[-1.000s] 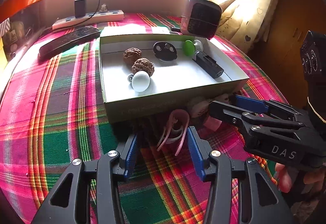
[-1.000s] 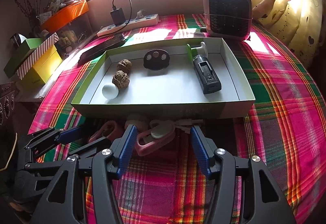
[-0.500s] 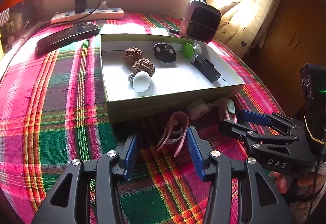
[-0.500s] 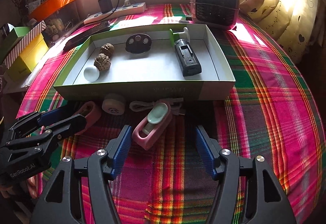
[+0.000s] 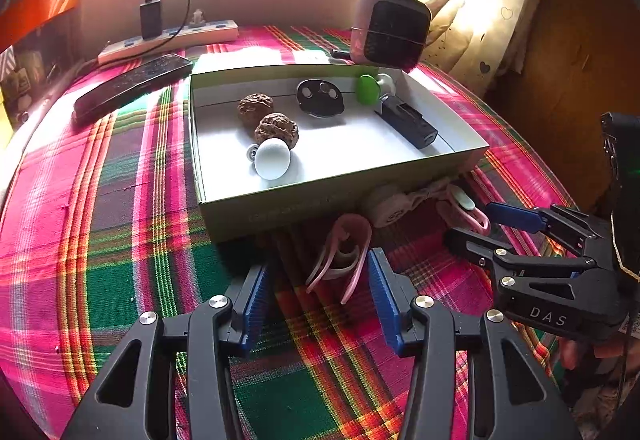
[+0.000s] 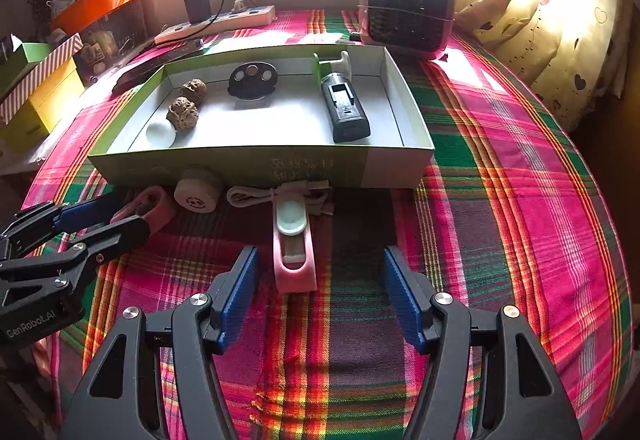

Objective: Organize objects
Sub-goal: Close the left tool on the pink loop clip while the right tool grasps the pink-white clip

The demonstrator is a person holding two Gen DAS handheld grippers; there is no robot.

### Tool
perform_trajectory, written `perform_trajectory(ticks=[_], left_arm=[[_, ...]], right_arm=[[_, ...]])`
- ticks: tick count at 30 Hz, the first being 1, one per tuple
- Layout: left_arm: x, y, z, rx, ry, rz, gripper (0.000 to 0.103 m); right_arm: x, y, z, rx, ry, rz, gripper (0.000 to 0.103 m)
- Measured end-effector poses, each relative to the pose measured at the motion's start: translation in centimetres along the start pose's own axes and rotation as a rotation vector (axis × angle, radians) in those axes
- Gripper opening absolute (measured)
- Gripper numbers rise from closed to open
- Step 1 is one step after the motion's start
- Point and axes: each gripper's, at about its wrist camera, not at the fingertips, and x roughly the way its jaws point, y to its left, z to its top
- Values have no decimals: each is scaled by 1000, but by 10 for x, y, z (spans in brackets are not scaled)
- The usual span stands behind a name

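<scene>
A shallow white-and-green box [image 5: 340, 186] [image 6: 240, 164] holds two walnuts [image 5: 276, 130], a white ball [image 5: 272, 158], a black holed disc [image 5: 320, 98], a green piece [image 5: 368, 88] and a black device [image 6: 346, 112]. On the plaid cloth in front of the box lies a pink looped clip [image 5: 340, 256]. It sits between the pads of my left gripper [image 5: 316, 280], which is open and not touching it. A pink holder with a pale green top [image 6: 294, 252] lies lengthwise between the pads of my open right gripper [image 6: 320, 268], with gaps on both sides.
A round beige disc [image 6: 198, 194] and a white cable [image 6: 256, 196] rest against the box front. Behind the box stand a small heater [image 6: 408, 12], a power strip [image 6: 216, 22] and a remote [image 5: 132, 84]. Coloured boxes [image 6: 40, 92] lie off the left edge, and a curtain [image 6: 560, 20] hangs at the right.
My right gripper has drawn back from the box and turned, so the pink holder now lines up straight between its pads. The left gripper has kept still over the pink clip.
</scene>
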Motion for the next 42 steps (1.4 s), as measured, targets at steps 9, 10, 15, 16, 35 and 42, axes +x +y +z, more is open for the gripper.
perform_trajectory(ticks=[9,10,15,16,35,42], left_arm=[[8,-14,7,51,18,59,49],[9,-15,8,48,18,65,49],[10,-18,8,46,16,90,49],[10,-19,8,44,17,95,49],[9,-22,6,31,15,166,21],[8,-22,5,30,14,165,21]], right_arm=[[2,-6,0,-27,-30,34,63],[2,-6,0,-32,-30,35,63],[3,-6,1,-42,-30,41,63],[3,-6,1,-45,-30,43,63],[-1,-2,-1,-95,-44,121,30],[-2,0,-2,-101,-45,147,18]])
